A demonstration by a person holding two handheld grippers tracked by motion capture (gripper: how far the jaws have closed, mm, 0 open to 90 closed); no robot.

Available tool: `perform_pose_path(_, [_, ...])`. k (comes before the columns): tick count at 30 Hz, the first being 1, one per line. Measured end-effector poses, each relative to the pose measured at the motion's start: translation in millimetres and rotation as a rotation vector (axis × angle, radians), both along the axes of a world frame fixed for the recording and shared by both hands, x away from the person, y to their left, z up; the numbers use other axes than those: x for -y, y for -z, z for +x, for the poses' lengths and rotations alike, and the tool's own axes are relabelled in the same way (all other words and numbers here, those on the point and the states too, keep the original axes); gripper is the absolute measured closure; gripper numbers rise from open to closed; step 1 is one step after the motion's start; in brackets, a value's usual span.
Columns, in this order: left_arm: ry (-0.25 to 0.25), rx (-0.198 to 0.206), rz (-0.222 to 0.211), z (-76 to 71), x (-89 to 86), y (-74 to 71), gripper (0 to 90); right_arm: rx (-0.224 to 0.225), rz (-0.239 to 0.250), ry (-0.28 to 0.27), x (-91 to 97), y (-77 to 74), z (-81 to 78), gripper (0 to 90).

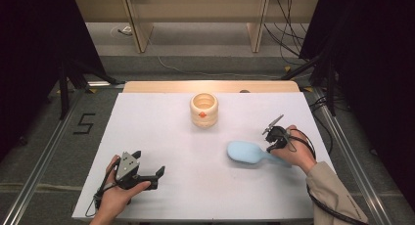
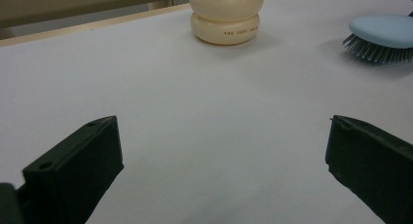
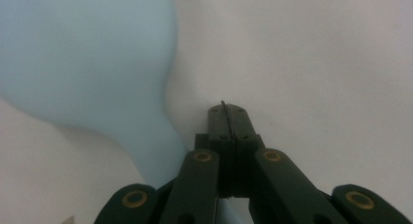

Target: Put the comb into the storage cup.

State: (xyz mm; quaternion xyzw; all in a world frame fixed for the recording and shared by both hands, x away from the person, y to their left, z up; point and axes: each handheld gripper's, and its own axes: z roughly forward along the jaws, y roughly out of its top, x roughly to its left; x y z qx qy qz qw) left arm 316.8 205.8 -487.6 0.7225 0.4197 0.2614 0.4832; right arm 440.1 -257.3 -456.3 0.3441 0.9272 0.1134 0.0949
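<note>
Light blue hairbrush [image 1: 247, 152] looks light, stiff, slick plastic w/ bristles down on counter [image 1: 161, 137], so grab narrow handle; right gripper [image 3: 229, 109] closed empty beside it, left gripper [image 1: 147, 172] wide open.

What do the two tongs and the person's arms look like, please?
Both tongs are black. The left tongs carry a grey three-cornered plate on top; brass-coloured rivets mark the right tongs' linkage. Black cables trail from each. A beige sleeve covers the right forearm.

White table [image 1: 161, 132] on grey floor [image 1: 205, 63], wooden furniture legs [image 1: 139, 34] behind.
</note>
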Motion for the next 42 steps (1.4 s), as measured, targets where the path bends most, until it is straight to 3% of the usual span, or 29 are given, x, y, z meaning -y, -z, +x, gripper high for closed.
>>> perform_pose_path(9, [-0.002,0.0,-0.001,0.8,0.1,-0.3,0.0,0.004,0.017,-0.004,8.8,0.6,-27.3,90.0])
perform_pose_path(20, [-0.001,0.003,0.003,-0.2,0.1,-0.8,0.0,0.004,0.006,-0.01,10.9,0.0,-46.9,90.0])
perform_pose_path(42, [0.004,0.008,0.002,-0.9,0.7,-1.5,0.0,-0.001,-0.006,0.008,7.8,-0.3,-63.3,90.0])
